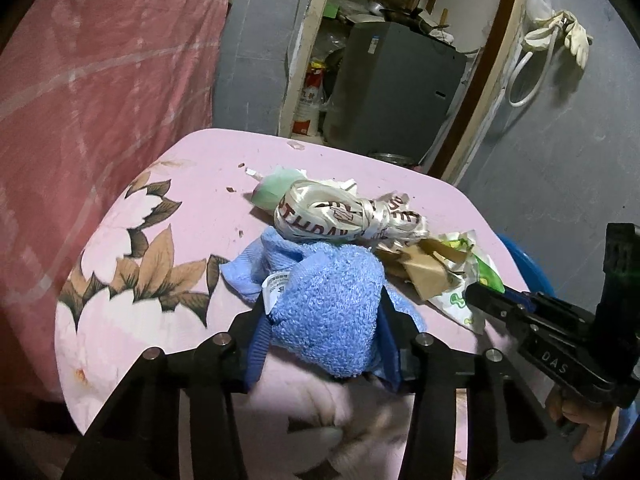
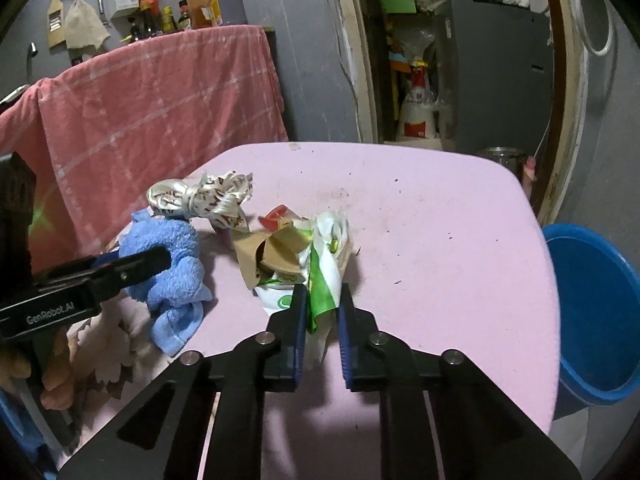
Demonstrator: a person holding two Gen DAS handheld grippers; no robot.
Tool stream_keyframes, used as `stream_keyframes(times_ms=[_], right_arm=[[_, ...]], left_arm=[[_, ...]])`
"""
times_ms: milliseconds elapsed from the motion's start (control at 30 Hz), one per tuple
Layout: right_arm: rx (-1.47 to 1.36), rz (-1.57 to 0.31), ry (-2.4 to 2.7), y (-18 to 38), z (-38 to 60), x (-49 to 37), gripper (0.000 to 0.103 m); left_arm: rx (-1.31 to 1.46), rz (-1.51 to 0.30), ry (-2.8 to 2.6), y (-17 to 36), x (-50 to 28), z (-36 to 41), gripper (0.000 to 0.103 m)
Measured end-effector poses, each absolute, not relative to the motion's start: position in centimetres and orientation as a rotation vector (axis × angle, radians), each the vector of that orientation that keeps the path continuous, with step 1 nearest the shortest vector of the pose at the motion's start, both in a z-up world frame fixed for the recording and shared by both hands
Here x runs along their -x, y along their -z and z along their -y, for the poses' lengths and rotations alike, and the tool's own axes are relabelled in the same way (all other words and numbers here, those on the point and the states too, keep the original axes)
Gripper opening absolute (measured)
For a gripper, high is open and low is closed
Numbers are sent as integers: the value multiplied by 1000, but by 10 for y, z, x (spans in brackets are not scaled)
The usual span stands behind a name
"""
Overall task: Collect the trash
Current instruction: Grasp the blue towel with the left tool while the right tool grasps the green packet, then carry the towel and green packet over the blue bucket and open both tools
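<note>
A pile of trash lies on the pink table (image 2: 420, 240): a white ribbon bundle (image 1: 340, 212) (image 2: 204, 196), brown paper (image 1: 424, 268) (image 2: 276, 252) and a green-and-white wrapper (image 2: 324, 272) (image 1: 468, 304). My left gripper (image 1: 324, 304) is shut on a blue towel (image 1: 328, 308) (image 2: 172, 268) at the pile's near left. My right gripper (image 2: 322, 300) has the wrapper's near end between its fingers, with a gap on the right side. It shows in the left wrist view (image 1: 480, 296) touching the wrapper.
A blue bucket (image 2: 592, 312) stands on the floor at the table's right edge. A pink cloth (image 2: 152, 108) hangs behind the table on the left. A doorway with a grey cabinet (image 2: 492, 72) and sacks lies beyond the far edge. Crumbs dot the tabletop.
</note>
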State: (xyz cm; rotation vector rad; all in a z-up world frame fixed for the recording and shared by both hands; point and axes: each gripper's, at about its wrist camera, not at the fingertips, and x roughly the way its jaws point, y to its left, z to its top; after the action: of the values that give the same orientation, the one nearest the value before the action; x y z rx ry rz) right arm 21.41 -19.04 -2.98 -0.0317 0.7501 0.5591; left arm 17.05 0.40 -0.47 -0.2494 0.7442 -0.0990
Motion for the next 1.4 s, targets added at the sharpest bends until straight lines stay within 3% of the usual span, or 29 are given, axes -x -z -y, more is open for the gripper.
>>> stream_keyframes(times_ms=[733,1400], right_arm=[[44,-555,-454,-4,227,-171,6],[1,-417,-417,-25,254,-149,6]], left_arm=[[296,-767,225,-15,-124,30,40],[233,-674,314,-41,-119,56,40]])
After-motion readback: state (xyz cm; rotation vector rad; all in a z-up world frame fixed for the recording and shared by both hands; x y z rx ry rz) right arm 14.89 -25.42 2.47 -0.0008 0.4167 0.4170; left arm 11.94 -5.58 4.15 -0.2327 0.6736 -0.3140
